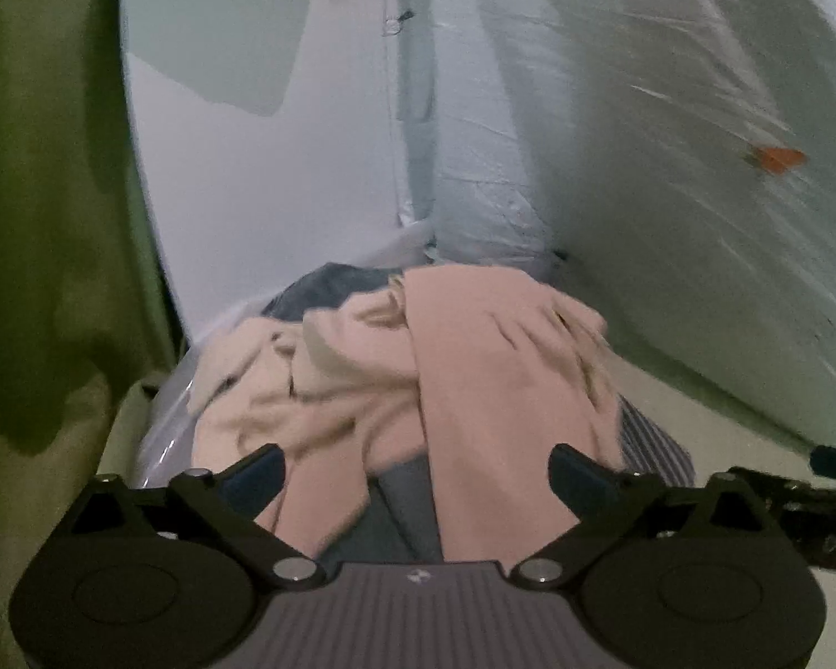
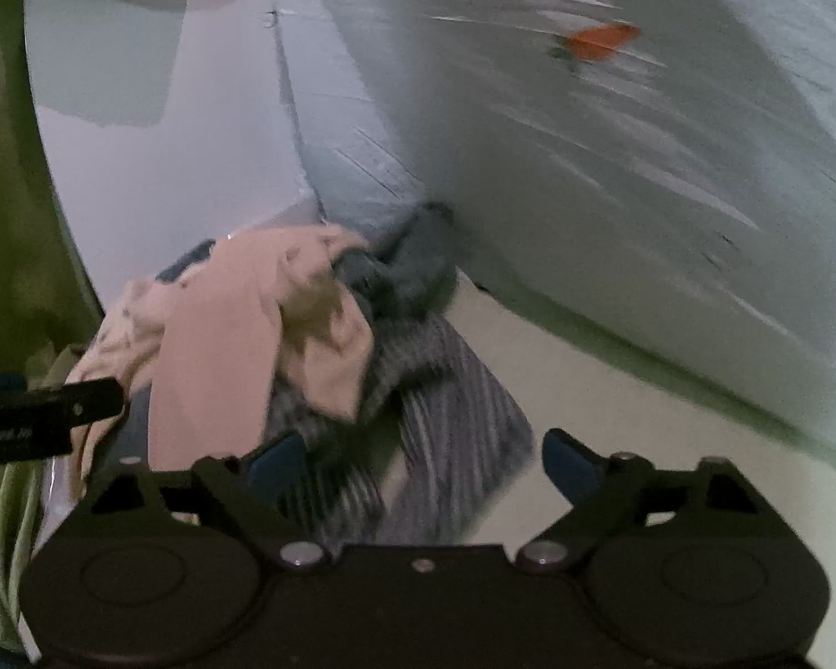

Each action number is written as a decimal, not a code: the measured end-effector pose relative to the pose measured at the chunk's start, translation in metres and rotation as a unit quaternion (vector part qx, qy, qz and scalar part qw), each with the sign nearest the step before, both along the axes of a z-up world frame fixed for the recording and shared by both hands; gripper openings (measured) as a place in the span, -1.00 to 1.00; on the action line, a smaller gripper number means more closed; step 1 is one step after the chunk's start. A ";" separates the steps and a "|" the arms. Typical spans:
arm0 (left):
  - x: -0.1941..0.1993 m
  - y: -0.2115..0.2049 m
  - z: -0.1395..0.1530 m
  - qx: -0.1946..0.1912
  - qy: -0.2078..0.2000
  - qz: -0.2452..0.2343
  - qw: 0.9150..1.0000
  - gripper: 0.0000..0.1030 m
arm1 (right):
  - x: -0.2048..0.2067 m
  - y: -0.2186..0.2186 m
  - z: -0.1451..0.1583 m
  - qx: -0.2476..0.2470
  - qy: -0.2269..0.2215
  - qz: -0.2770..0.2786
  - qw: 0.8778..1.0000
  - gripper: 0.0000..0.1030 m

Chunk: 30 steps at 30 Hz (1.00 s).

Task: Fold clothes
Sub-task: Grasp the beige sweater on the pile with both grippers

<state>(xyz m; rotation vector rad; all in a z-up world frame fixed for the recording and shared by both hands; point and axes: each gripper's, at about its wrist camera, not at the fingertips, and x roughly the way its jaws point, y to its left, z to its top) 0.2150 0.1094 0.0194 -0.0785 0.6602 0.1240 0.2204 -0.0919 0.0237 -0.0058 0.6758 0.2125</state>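
A heap of clothes lies in the corner on a pale surface. On top is a crumpled pink garment (image 1: 462, 357) (image 2: 234, 334). Under it lie a grey striped garment (image 2: 446, 418) (image 1: 652, 440) and a dark blue piece (image 1: 329, 284). A dark grey fuzzy piece (image 2: 412, 267) sits at the back of the heap. My left gripper (image 1: 418, 474) stands open just over the pink garment, fingers on either side of a hanging fold. My right gripper (image 2: 423, 463) is open low over the striped garment. Nothing is clamped in either.
White plastic-covered walls (image 1: 669, 167) meet in a corner behind the heap, with an orange mark (image 2: 602, 39) on the right one. A green curtain (image 1: 44, 195) hangs at the left. Clear plastic wrap (image 1: 167, 435) lies beside the clothes. Bare pale surface (image 2: 613, 379) stretches to the right.
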 end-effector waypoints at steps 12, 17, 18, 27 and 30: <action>0.052 -0.002 -0.014 -0.025 0.043 -0.006 0.999 0.15 | 0.105 0.050 -0.041 0.027 0.052 0.038 0.998 0.40; 0.054 -0.007 -0.013 -0.029 0.047 -0.009 0.998 -0.28 | 0.110 0.040 -0.046 0.091 0.062 0.072 0.991 -0.62; 0.054 -0.007 -0.013 -0.030 0.047 -0.009 0.998 -0.51 | 0.106 0.041 -0.044 0.085 0.052 0.075 0.992 -0.85; 0.033 -0.024 0.011 -0.023 0.023 -0.023 0.999 -0.92 | 0.048 0.023 -0.004 0.078 -0.045 0.074 0.993 -0.96; 0.012 -0.033 0.028 -0.020 0.003 -0.026 0.999 -0.92 | 0.022 0.012 0.009 0.074 -0.074 0.060 0.993 -0.97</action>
